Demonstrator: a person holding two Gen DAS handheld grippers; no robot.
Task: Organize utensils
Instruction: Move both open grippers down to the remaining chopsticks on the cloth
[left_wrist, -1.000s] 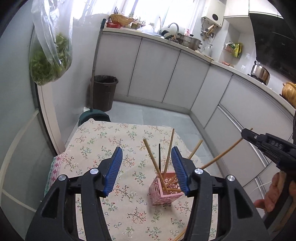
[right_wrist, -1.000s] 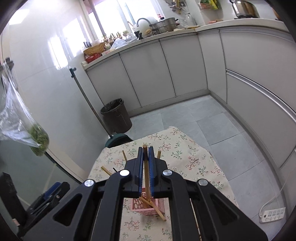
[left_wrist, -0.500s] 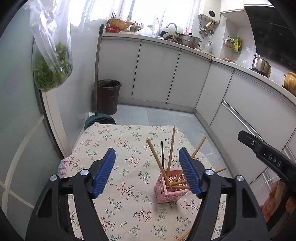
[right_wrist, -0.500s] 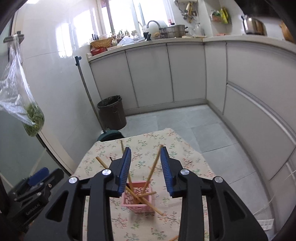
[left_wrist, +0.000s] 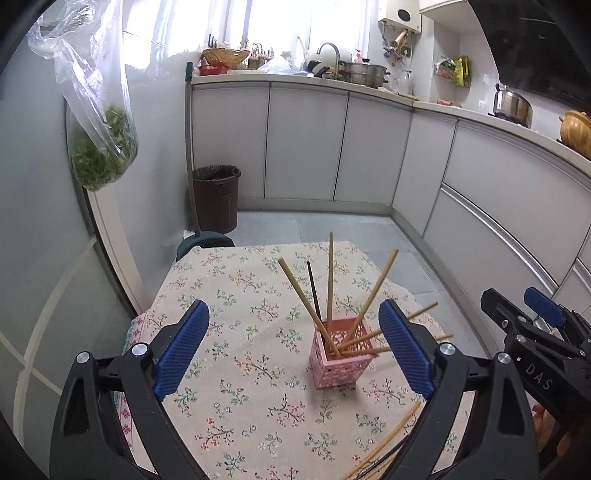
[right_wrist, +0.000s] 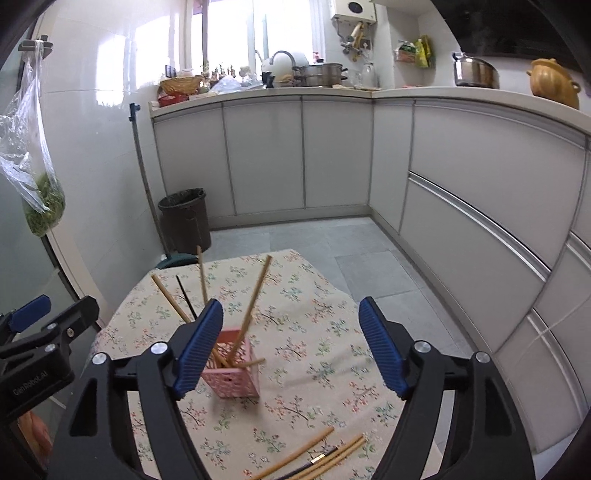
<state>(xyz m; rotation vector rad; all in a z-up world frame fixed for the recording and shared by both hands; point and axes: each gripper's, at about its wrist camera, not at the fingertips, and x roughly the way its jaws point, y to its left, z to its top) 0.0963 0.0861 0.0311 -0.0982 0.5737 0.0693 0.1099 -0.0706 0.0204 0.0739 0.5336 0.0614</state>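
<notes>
While my left jaws (left_wrist: 293, 350) have just been spreading, they stand wide with nothing pressed between them — the pink holder (left_wrist: 339, 352) sits on the floral desk (left_wrist: 236, 295) ahead, several chopsticks (left_wrist: 330, 280) leaning out of it. From the right wrist, my right jaws (right_wrist: 291, 349) have also just been opening and grip nothing — the holder lies just beyond the left pad, and loose chopsticks (right_wrist: 317, 456) rest on the near desk edge.

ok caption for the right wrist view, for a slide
Open right gripper above the pink holder of chopsticks, more loose chopsticks waiting on the tablecloth.
</notes>
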